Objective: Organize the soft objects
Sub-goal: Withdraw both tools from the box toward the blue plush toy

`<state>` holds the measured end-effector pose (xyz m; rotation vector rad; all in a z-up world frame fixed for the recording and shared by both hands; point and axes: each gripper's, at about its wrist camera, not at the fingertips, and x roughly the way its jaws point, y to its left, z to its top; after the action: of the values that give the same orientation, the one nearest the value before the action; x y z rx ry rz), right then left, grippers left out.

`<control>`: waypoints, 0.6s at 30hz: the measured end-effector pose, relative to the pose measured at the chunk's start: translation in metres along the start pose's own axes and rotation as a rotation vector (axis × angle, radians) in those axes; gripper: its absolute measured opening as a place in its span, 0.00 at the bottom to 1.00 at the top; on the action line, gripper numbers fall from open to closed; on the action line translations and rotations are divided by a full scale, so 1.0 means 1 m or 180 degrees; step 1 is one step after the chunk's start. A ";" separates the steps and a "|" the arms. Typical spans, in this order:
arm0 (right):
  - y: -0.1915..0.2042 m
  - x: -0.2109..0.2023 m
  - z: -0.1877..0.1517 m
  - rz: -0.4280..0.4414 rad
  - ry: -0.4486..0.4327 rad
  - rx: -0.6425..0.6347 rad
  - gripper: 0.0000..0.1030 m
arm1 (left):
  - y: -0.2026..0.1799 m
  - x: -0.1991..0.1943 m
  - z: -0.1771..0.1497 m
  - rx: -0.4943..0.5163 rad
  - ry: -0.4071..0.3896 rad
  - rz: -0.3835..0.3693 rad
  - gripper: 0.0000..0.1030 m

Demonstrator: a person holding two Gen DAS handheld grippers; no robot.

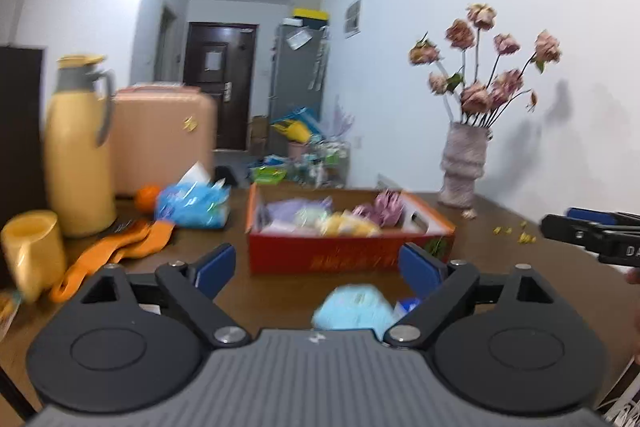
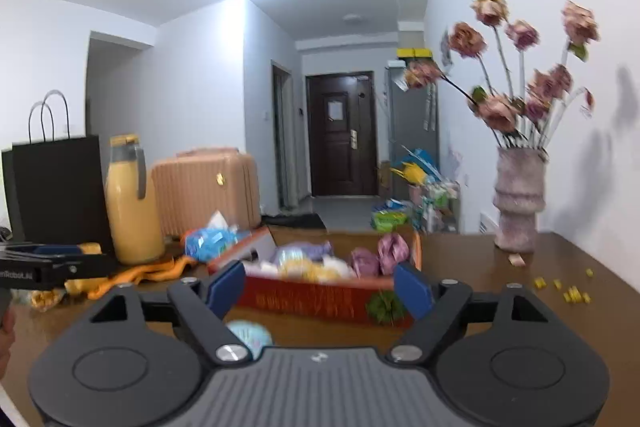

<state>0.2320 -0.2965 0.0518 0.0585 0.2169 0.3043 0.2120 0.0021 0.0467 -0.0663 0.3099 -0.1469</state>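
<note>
Object: pale blue soft bundle (image 1: 352, 309) on bench (image 1: 520, 267), near front edge, before red box (image 1: 340, 251) of soft items | Handling: likely light, squashy; pinch mid-bulk | Left hand-held gripper (image 1: 320, 269): released, empty, roughly level, tipped slightly down | Right hand-held gripper (image 2: 320, 293): released, empty, alongside

Lying heaped inside an open red cardboard box (image 1: 344, 255) at twelve o'clock: soft bundles (image 1: 340, 219), lilac, pale green, yellow and mauve. Resting alone on the brown table at six o'clock, nearer than the box: a pale blue soft roll (image 1: 352, 309), blurred.
</note>
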 end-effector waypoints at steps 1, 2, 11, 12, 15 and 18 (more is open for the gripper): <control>0.002 -0.007 -0.011 -0.0036 0.0015 0.0018 0.80 | 0.002 -0.004 -0.007 -0.0033 0.0072 -0.0007 0.89; 0.004 -0.012 -0.021 -0.0025 0.0057 0.0034 0.81 | 0.004 -0.007 -0.016 -0.0067 0.0172 -0.0044 0.89; 0.013 -0.014 -0.050 0.0109 0.0346 0.0162 0.80 | 0.008 0.006 -0.033 -0.0066 0.0406 0.0008 0.89; 0.015 -0.013 -0.050 0.0156 0.0345 0.0176 0.80 | 0.006 0.010 -0.033 -0.0060 0.0420 -0.0006 0.89; 0.022 -0.001 -0.054 0.0273 0.0433 0.0208 0.76 | 0.003 0.025 -0.036 -0.0081 0.0497 -0.0061 0.89; 0.028 0.023 -0.055 0.0359 0.0621 0.0221 0.67 | 0.002 0.045 -0.037 -0.0081 0.0531 -0.0095 0.89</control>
<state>0.2333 -0.2617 -0.0044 0.1100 0.4187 0.4153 0.2436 -0.0042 -0.0018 -0.0839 0.4773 -0.1786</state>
